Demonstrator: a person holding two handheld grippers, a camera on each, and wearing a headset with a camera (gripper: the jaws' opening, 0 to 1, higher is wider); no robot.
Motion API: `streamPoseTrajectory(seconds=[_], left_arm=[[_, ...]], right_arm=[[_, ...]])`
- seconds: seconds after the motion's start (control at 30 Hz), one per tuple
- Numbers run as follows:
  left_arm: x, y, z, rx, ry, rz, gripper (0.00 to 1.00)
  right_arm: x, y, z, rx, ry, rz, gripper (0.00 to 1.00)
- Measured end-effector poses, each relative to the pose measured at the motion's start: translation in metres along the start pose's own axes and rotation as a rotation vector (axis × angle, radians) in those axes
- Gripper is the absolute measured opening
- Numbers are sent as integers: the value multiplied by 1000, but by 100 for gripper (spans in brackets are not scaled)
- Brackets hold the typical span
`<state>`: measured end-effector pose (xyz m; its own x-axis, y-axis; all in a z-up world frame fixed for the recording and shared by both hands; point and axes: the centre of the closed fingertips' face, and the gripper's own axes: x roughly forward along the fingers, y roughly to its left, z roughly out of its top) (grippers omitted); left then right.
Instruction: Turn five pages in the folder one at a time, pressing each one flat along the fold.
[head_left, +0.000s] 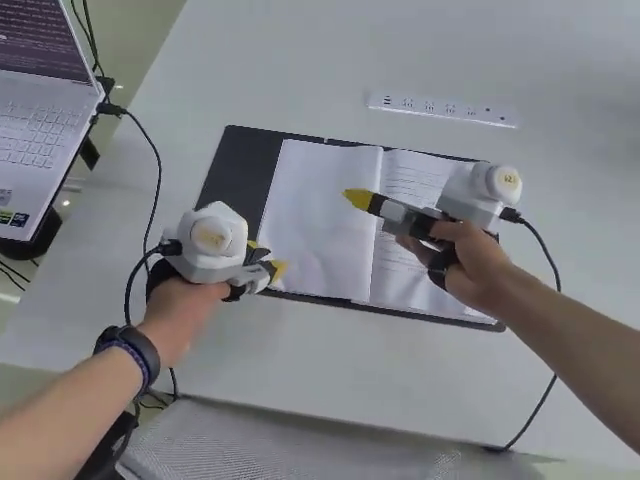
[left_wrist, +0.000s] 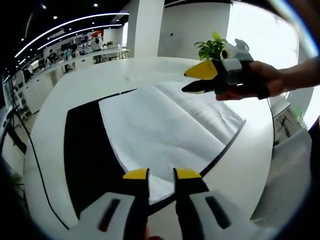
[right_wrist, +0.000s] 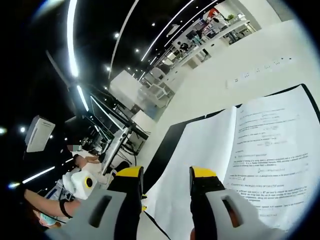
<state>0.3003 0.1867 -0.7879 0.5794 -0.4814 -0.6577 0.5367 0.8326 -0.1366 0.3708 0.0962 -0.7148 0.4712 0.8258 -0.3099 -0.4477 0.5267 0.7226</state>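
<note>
A black folder (head_left: 232, 170) lies open on the white table, its white pages (head_left: 320, 220) spread out and printed text on the right-hand page (head_left: 410, 180). My left gripper (head_left: 272, 270) sits at the folder's front edge by the left page's near corner. In the left gripper view its jaws (left_wrist: 161, 175) stand a little apart, with that corner (left_wrist: 160, 187) showing in the gap. My right gripper (head_left: 355, 198) hovers over the pages close to the fold. Its jaws (right_wrist: 166, 174) are open and empty above the left page (right_wrist: 200, 150).
An open laptop (head_left: 35, 110) stands at the far left, with a black cable (head_left: 155, 170) running down to the left hand. A white power strip (head_left: 440, 107) lies behind the folder. The table's near edge (head_left: 330, 415) runs just in front of the hands.
</note>
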Motion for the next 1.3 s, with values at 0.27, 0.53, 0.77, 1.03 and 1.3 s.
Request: streamPoseTrajectory(seconds=[0.27,0.53,0.77,1.03,1.3], left_arm=[[7,1,-22,63,55,11,2],[5,4,-24,81,55,17,0],[5,4,-24,86,50,25,0],[4,6,-23,38,39,24,0],[6,5,-23,54,50,15,0]], right_arm=[[-8,-12,0,8,5,-16,34],[-6,-23,1,5,21,-25,31],[-4,-28,1,-14,49,-20,27],[-2,-33,6,-24,70,-17,26],[6,-53,7,-1,67,-21,21]])
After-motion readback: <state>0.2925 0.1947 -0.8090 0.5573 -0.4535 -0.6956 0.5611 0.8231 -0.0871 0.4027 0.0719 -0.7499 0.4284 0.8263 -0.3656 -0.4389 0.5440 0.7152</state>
